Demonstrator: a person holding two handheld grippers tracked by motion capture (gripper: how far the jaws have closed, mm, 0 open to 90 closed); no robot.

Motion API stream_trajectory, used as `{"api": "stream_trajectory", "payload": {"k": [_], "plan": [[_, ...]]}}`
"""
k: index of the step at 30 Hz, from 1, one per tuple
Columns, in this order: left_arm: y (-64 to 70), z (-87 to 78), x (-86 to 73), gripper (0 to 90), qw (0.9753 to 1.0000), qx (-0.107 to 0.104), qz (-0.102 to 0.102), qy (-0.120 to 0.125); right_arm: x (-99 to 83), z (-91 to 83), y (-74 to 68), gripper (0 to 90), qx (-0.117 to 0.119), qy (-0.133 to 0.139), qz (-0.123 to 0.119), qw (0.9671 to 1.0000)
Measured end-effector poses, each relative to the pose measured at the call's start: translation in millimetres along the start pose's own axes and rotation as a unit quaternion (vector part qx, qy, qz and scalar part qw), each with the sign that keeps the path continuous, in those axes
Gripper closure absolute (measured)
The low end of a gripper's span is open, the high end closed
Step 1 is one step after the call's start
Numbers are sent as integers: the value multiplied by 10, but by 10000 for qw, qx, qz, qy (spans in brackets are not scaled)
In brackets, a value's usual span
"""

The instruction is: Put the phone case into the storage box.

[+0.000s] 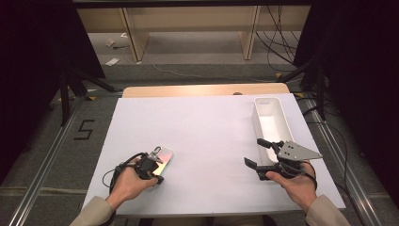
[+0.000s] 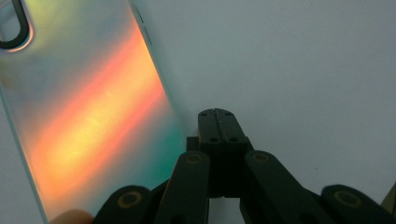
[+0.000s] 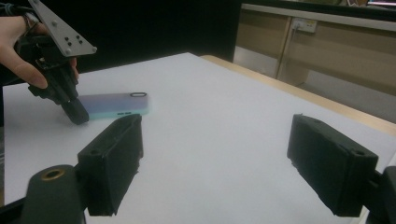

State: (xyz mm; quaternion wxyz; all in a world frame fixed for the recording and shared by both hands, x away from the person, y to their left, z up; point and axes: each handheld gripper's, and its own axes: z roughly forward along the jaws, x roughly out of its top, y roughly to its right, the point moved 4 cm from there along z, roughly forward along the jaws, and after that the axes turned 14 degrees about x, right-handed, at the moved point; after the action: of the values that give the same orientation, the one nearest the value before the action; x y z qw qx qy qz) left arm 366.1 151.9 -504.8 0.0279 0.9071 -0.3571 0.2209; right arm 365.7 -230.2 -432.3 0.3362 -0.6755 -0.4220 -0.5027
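Observation:
A phone with a shiny iridescent back (image 1: 163,158) lies face down on the white table (image 1: 207,136), near the left front. In the left gripper view the phone (image 2: 93,107) glows orange and green, its camera cut-out at the far end. My left gripper (image 2: 217,114) is shut on nothing, its tips down at the table just right of the phone's near edge. The high view has that left gripper (image 1: 159,178) at the phone's near end. My right gripper (image 1: 256,151) is held open above the table at the right front, nothing between its jaws (image 3: 219,158), which face the phone (image 3: 116,105).
A long white tray (image 1: 270,120) stands at the right side of the table, just beyond the right gripper. The table's wooden far edge (image 1: 202,89) borders on open floor with cables. Metal rails run along both sides of the table.

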Motion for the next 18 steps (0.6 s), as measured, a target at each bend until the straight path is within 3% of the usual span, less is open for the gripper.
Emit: {"api": "stream_trajectory", "payload": {"k": [18], "plan": [[-84, -38, -89, 897, 9997, 192, -57, -118, 0, 0, -2, 193, 4, -3, 7, 10000]]}}
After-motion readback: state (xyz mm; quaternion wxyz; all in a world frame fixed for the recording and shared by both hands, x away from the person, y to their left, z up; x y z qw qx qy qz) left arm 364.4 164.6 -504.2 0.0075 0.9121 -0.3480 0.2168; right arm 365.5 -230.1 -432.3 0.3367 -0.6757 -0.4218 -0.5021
